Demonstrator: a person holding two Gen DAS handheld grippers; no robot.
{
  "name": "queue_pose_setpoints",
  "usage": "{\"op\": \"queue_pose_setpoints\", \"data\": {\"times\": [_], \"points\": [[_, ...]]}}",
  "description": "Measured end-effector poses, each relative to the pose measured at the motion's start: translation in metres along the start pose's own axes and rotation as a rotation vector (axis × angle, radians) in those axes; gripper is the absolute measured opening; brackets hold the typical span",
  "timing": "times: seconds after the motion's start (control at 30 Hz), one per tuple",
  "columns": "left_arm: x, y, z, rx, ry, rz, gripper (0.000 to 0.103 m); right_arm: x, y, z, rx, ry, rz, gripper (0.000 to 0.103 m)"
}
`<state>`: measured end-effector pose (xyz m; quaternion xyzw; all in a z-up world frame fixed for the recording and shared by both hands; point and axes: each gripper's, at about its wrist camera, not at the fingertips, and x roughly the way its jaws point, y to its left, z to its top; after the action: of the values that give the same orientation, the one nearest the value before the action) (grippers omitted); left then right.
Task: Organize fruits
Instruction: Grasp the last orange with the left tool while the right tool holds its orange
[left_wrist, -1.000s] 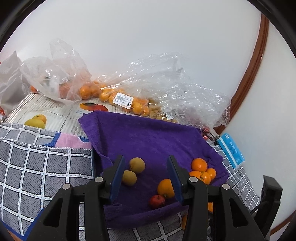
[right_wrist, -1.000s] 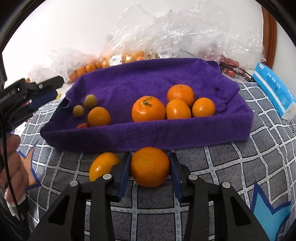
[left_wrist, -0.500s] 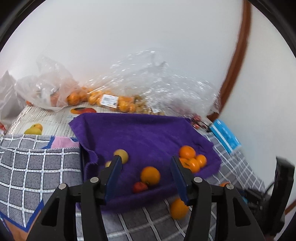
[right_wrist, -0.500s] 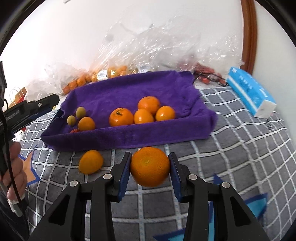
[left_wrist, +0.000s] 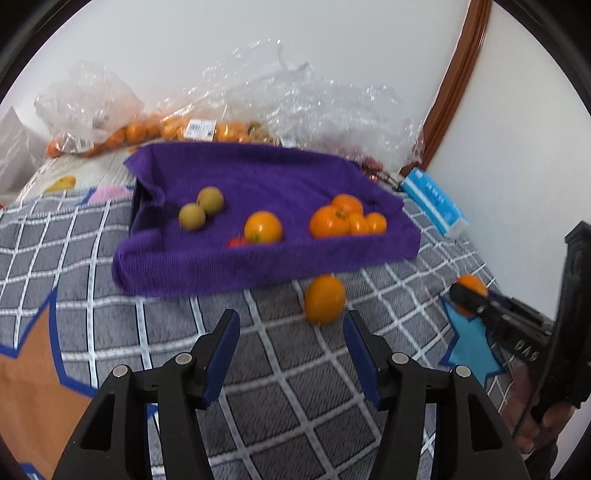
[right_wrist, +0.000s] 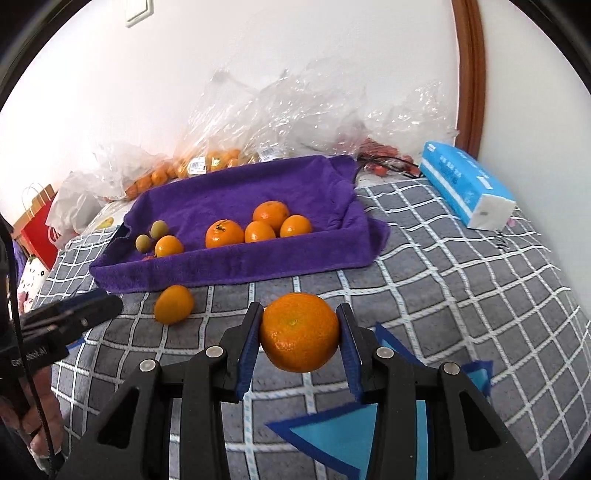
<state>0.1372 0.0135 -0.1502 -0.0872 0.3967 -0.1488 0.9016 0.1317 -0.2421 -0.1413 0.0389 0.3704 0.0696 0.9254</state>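
a: where is the fruit right now?

b: one mandarin (right_wrist: 299, 332) sits between the blue pads of the right gripper (right_wrist: 300, 341), pinched at its widest part and held clear of the checked blanket (right_wrist: 461, 280). a second loose orange (left_wrist: 324, 299) lies on the blanket just in front of the purple towel tray (left_wrist: 258, 266). the rest, four oranges in a cluster (right_wrist: 258, 225), one apart, two small greenish-yellow fruits (left_wrist: 201, 208) and something small and red, are already inside.

a: and the left gripper (left_wrist: 291, 328)?

b: empty. its jaws are opening, nothing between them, and the loose orange is just beyond the right-hand pad.

a: how will these handle?

b: my guess: light, round, firm but a bit yielding under a thin peel. too hard a squeeze could bruise or split it. smooth skin on a ball shape can roll or squirt out, so take it across the middle, pads on opposite sides, as the right one does. the blanket looks soft, so the loose one may rock when nudged.

a: anything readable?

b: little. a white barcode sticker (right_wrist: 197, 163) on the clear bags (right_wrist: 280, 118) behind the tray, too small to read. the blue tissue pack (right_wrist: 465, 184) has print i can't make out. the other gripper's body shows lettering in each view, partly cut off and not legible with confidence.
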Motion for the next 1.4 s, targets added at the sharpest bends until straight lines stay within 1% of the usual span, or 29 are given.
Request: {"op": "queue_pose_setpoints", "data": {"times": [0.07,0.27,0.33,0.4,0.5,0.6,0.67,0.7,0.73,0.97,1.13,1.4], "points": [[0.002,-0.004,-0.003,0.014,0.009,0.012,0.056,-0.004,-0.003,-0.003,0.010,-0.007,-0.005,0.040],[0.012,-0.026,0.003,0.067,0.012,0.002,0.056,-0.009,-0.005,-0.009,-0.006,-0.017,-0.015,0.040],[0.021,-0.031,0.005,0.068,0.033,0.014,0.056,-0.010,-0.008,-0.010,-0.009,-0.015,-0.010,0.040],[0.030,-0.033,0.007,0.060,0.050,0.009,0.056,-0.011,-0.010,-0.012,-0.014,-0.010,-0.005,0.040],[0.041,-0.036,0.010,0.061,0.069,0.028,0.055,-0.009,-0.019,-0.016,-0.001,0.013,0.012,0.040],[0.050,-0.037,0.012,0.057,0.100,0.011,0.050,-0.005,-0.025,-0.019,0.012,0.030,0.007,0.040],[0.055,-0.038,0.013,0.053,0.111,0.010,0.040,-0.002,-0.027,-0.020,0.018,0.035,-0.001,0.040],[0.056,-0.039,0.013,0.055,0.115,0.015,0.037,-0.001,-0.028,-0.020,0.020,0.037,-0.002,0.040],[0.058,-0.040,0.012,0.059,0.115,0.021,0.032,0.000,-0.028,-0.020,0.022,0.038,-0.001,0.040],[0.054,-0.039,0.009,0.060,0.105,0.000,0.031,0.004,-0.023,-0.020,0.012,0.050,0.007,0.040],[0.040,-0.035,0.007,0.042,0.092,-0.003,0.031,0.002,-0.018,-0.019,0.006,0.042,0.014,0.040],[0.014,-0.018,0.001,-0.032,0.057,-0.007,0.031,-0.004,-0.010,-0.016,-0.005,0.031,0.016,0.040]]}}
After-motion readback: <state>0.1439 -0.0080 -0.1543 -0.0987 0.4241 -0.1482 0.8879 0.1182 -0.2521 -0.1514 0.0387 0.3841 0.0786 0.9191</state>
